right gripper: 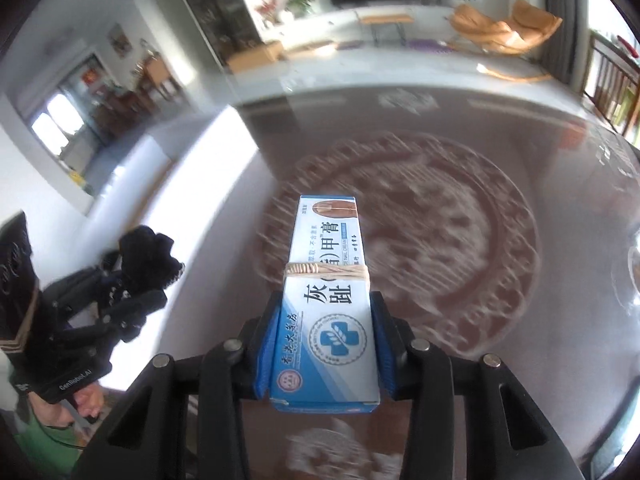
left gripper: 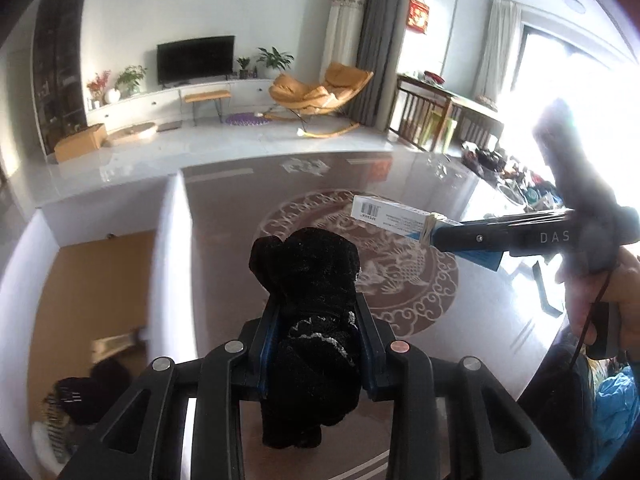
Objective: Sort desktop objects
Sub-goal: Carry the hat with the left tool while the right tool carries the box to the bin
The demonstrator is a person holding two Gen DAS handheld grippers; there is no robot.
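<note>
At the far left of your left wrist view stands an open cardboard box (left gripper: pixel 80 280) with white flaps raised around it. In its near corner lie a dark soft item (left gripper: pixel 92 396) and a striped one (left gripper: pixel 54 428) too blurred to name, with a pale flat thing (left gripper: pixel 116 344) just behind them. The rest of the brown floor of the box is bare.

Right of the box's inner flap, the glossy brown worktop (left gripper: pixel 400 184) spreads out with a round white ornament (left gripper: pixel 404 280) printed in its middle. Its far edge meets the pale room floor, and the stretch under both tools is open.

Your left tool (left gripper: pixel 310 344) is clamped on a black plush toy (left gripper: pixel 308 280), which sits upright between the blue pads, its head above the fingertips and its lower part hanging below them, clear of the worktop.

Further right, your right tool (right gripper: pixel 326 344) is clamped on a blue and white carton (right gripper: pixel 328 320), held above the ornament and pointing away from you. A rubber band (right gripper: pixel 328 270) wraps its middle. On its face you can read large Chinese characters, "NAIL CREAM" in small print, and a round blue cross emblem; the left wrist view shows a barcode on its end. The side of that tool reads "DAS", and your other one carries "GenRobot.AI". Your right hand (left gripper: pixel 600 292) grips the handle at the view's right edge.
</note>
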